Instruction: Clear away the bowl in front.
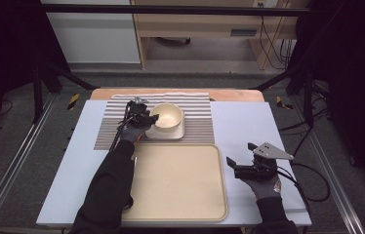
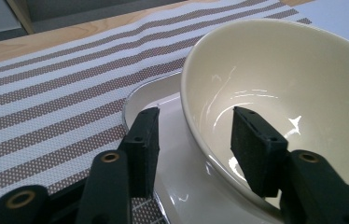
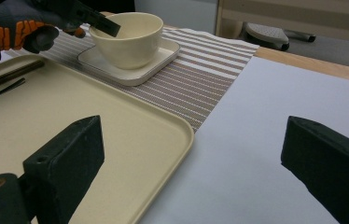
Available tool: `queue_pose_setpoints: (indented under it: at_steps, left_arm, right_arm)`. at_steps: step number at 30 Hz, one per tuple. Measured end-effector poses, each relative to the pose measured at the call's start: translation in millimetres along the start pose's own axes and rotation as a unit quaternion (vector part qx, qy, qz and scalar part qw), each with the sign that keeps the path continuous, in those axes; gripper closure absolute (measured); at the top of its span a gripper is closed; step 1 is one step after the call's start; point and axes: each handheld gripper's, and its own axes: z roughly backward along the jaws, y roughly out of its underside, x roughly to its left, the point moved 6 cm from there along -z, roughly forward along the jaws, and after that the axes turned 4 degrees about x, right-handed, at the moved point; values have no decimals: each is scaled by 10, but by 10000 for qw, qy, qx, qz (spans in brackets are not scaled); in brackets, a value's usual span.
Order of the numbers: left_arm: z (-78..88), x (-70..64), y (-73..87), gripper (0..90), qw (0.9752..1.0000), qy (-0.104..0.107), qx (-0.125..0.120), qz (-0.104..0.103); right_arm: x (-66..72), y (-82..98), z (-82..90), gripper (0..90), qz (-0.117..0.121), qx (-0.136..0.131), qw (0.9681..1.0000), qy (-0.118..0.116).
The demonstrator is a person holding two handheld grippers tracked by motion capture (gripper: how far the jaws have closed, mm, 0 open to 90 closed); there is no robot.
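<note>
A cream bowl (image 1: 167, 116) (image 2: 280, 70) (image 3: 126, 37) stands on a square cream plate (image 1: 163, 134) (image 2: 163, 93) (image 3: 135, 74) on the striped placemat (image 1: 200, 122). My left gripper (image 1: 146, 117) (image 2: 196, 116) straddles the bowl's near-left rim, with one jaw inside and one outside. A gap shows at each pad, so it is open. My right gripper (image 1: 240, 152) (image 3: 193, 128) hovers wide open over the white table top, just right of the cream tray (image 1: 175, 204) (image 3: 23, 116), with nothing between its jaws.
The large tray lies in front of the placemat. Two thin dark sticks (image 3: 4, 77) rest at its left side. The white table top (image 1: 249, 122) spreads to the right. Black frame bars and cables stand beyond the table's edges.
</note>
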Motion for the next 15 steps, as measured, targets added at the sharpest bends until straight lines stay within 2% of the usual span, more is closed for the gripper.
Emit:
queue_pose_setpoints:
  at_steps: [5,9,12,15]
  left_arm:
    - [-13,-26,-3,654,9999,69,14,125]
    - [-15,-27,-9,709,9998,-1,111,181]
    - [-19,-41,-18,745,9996,-165,225,81]
    - [-17,-40,-18,786,9993,-173,301,102]
  right_arm:
    - [-4,-3,8,64,5,-12,10000,7]
    - [-3,-4,6,64,7,-11,10000,1]
    - [-3,-5,8,64,-6,-15,10000,-2]
    - [-6,-7,10,64,3,-17,10000,-1]
